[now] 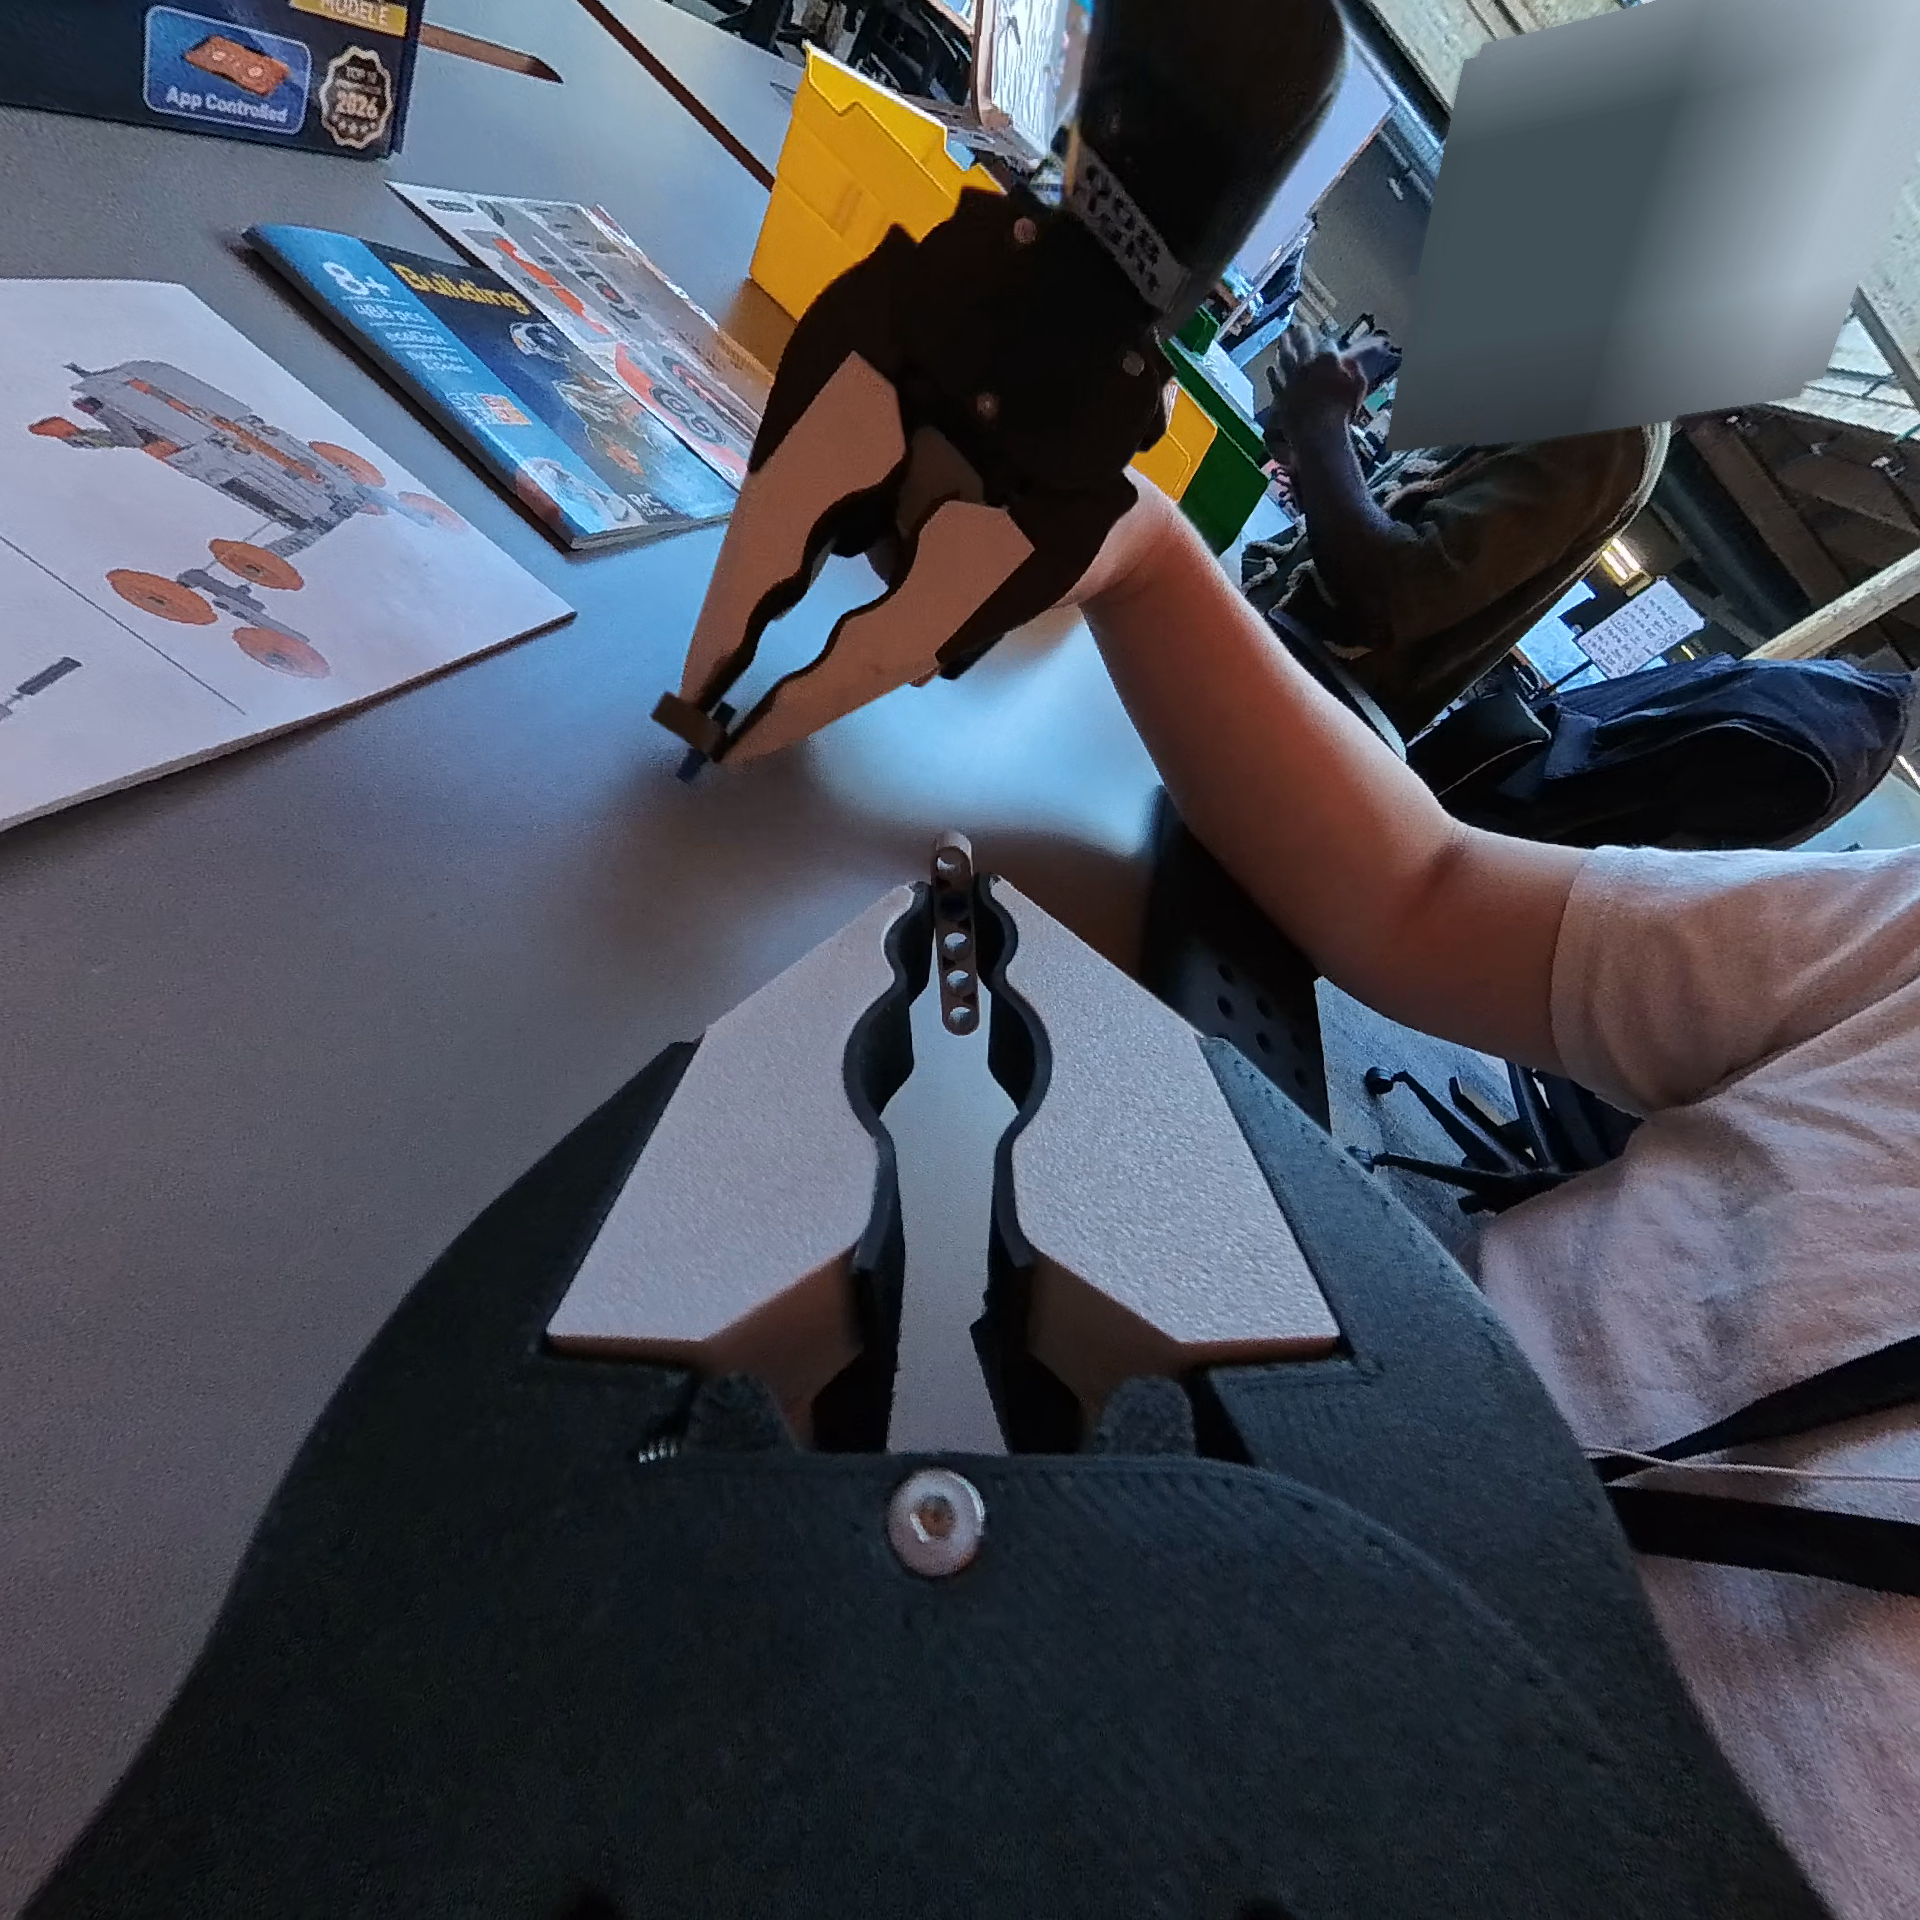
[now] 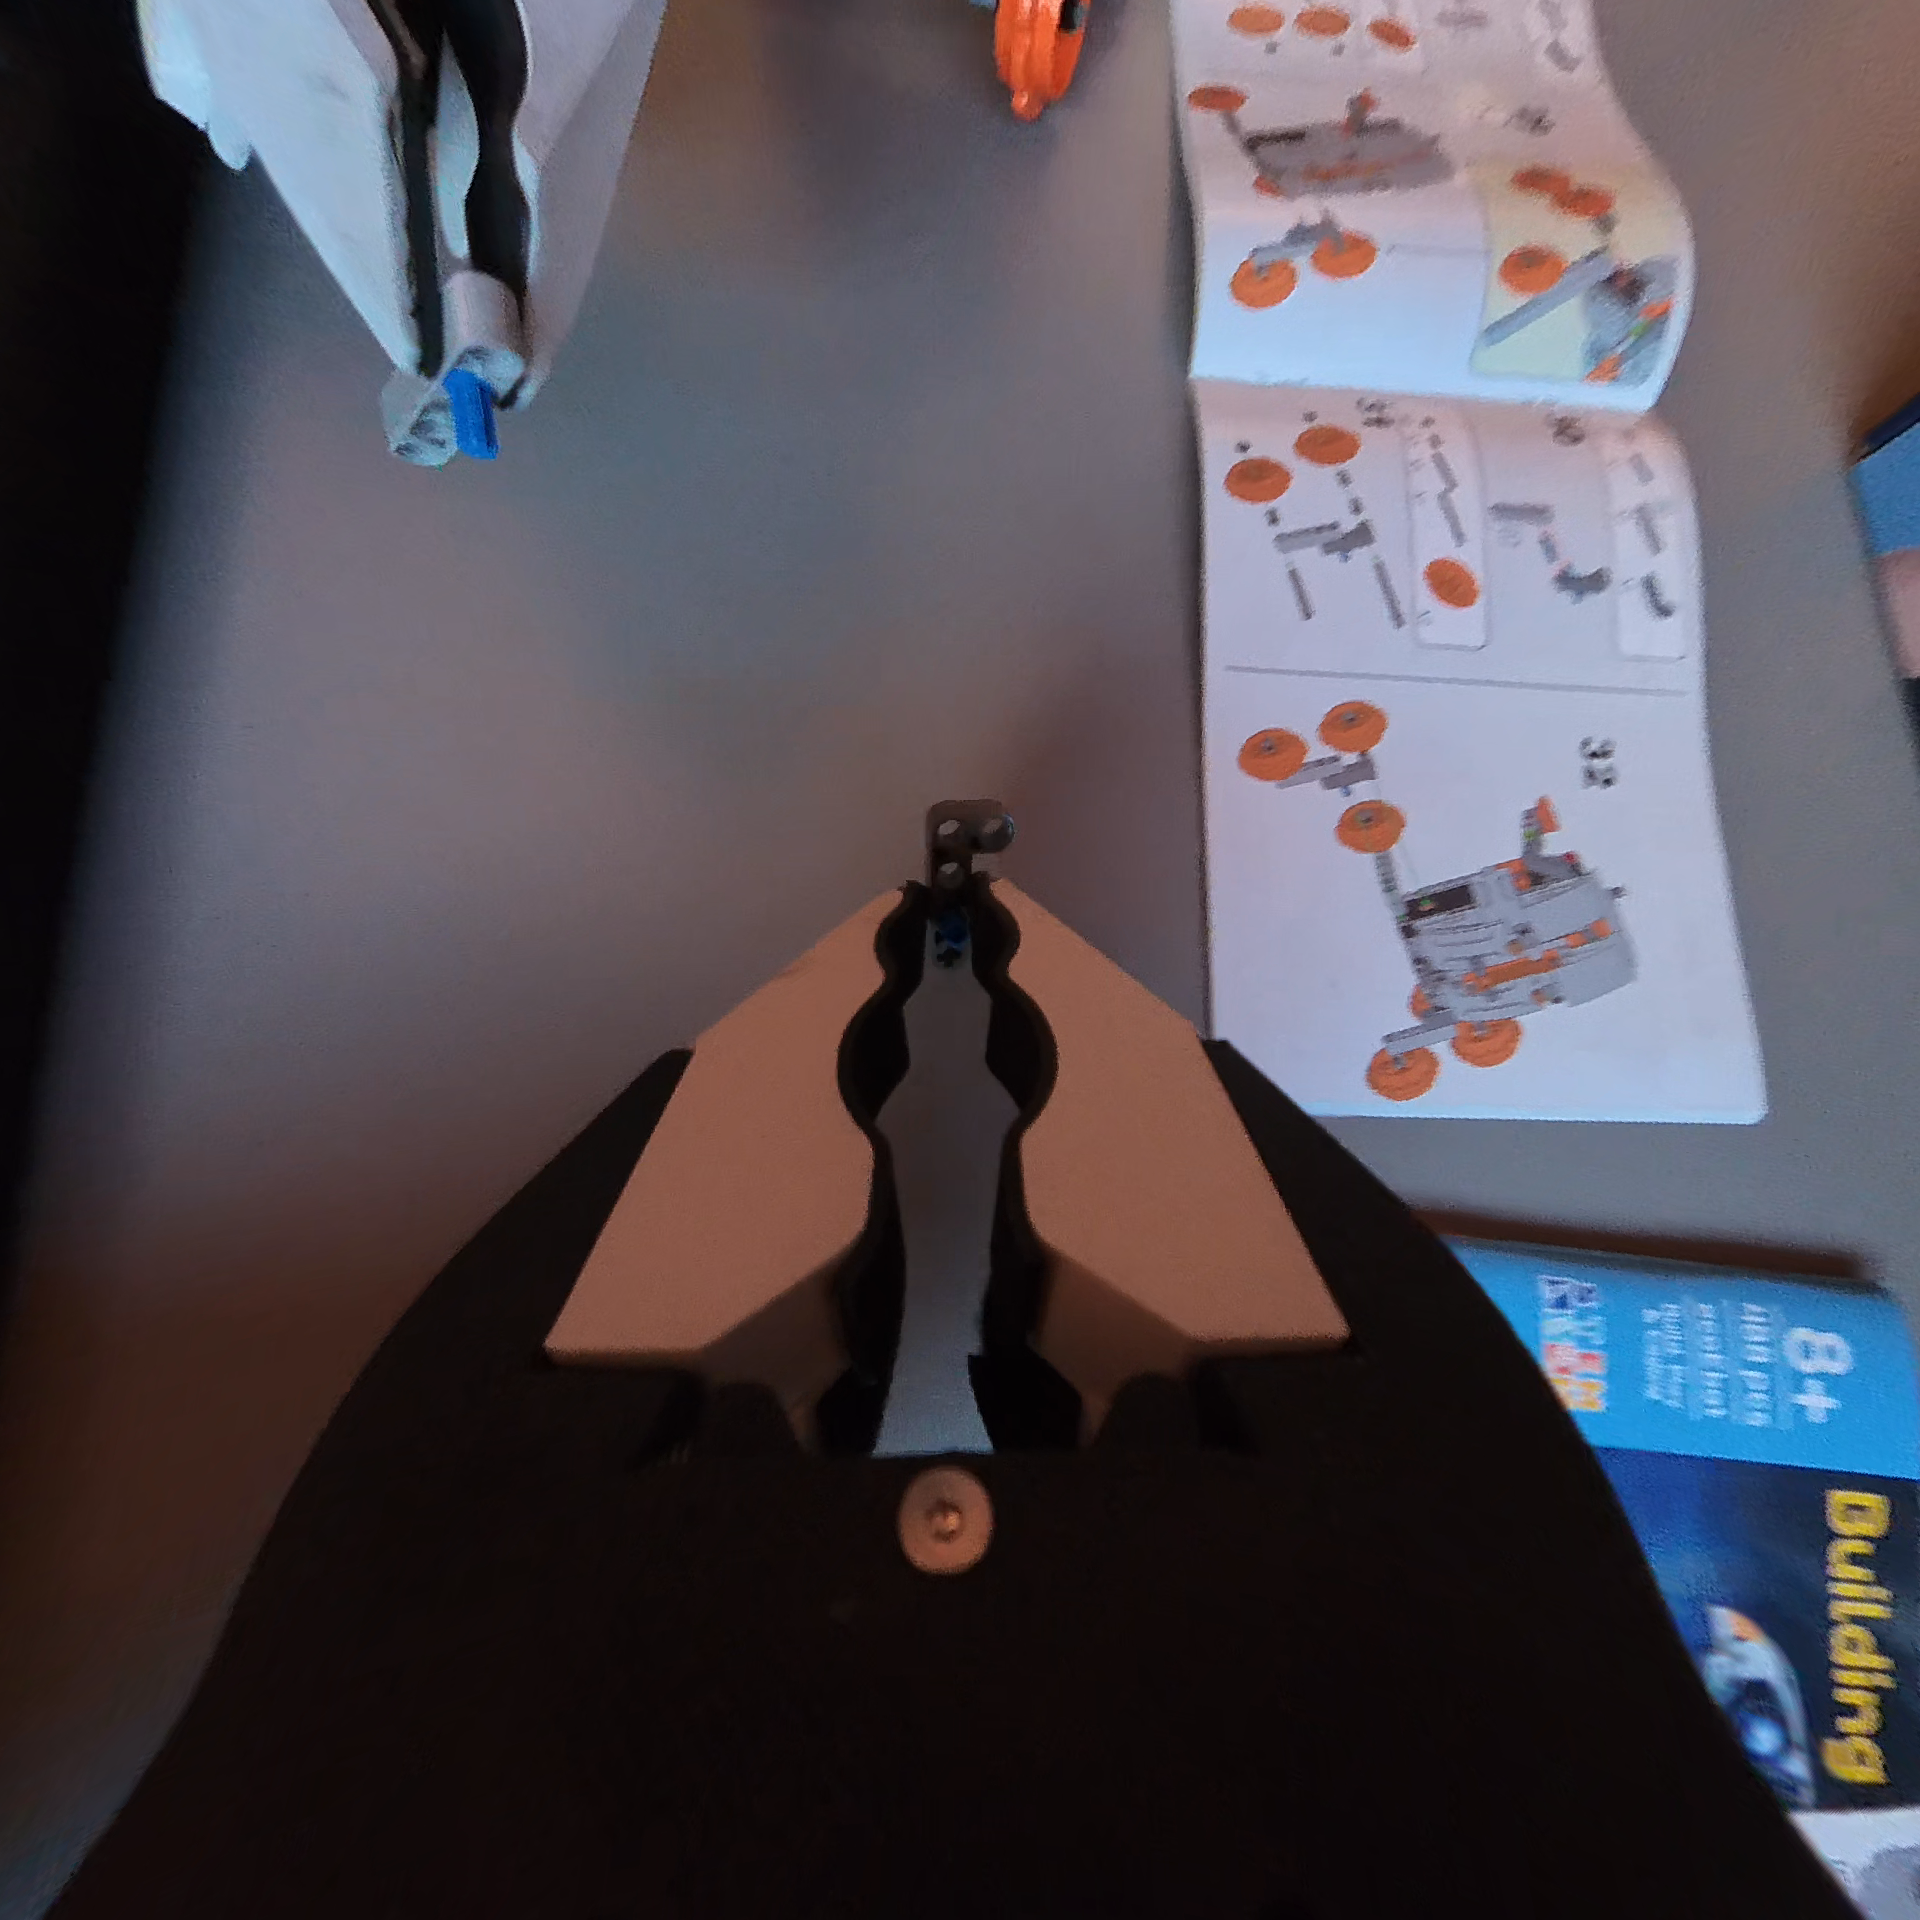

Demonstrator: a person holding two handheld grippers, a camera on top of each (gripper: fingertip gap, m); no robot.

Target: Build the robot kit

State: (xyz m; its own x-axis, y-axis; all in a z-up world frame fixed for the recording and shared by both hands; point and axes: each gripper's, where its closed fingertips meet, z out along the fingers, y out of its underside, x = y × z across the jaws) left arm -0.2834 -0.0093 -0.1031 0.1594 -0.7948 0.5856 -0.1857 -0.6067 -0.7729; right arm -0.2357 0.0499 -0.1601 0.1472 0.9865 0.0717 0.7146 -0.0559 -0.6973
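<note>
- Left gripper (image 1: 951, 883), lower centre of the left wrist view, clamped on a thin grey strip with a row of holes (image 1: 954, 935), upright between the fingertips, top end poking just past them.
- In the right wrist view, same gripper (image 2: 447, 416) at upper left, with a blue piece (image 2: 473, 416) showing beside the grey part at its tip.
- Right gripper (image 2: 951, 894), centre of the right wrist view, pinched on a small dark grey angled piece (image 2: 966, 836) jutting past the fingertips; small blue pin (image 2: 948, 935) just behind it in the gap.
- In the left wrist view, same gripper (image 1: 707, 732) above centre, tip down, close to the grey table (image 1: 364, 1039).
- Bare forearm (image 1: 1299, 779) behind it, right of centre.
- Open instruction booklet (image 2: 1455, 727) flat on the table, right side of the right wrist view.
- Blue booklet (image 2: 1766, 1507) at lower right, just beside it.
- Orange wheel (image 2: 1034, 52) at top centre.
- Yellow bin (image 1: 862, 197) at top centre of the left wrist view.
- Dark blue box (image 1: 208, 73) at upper left.
</note>
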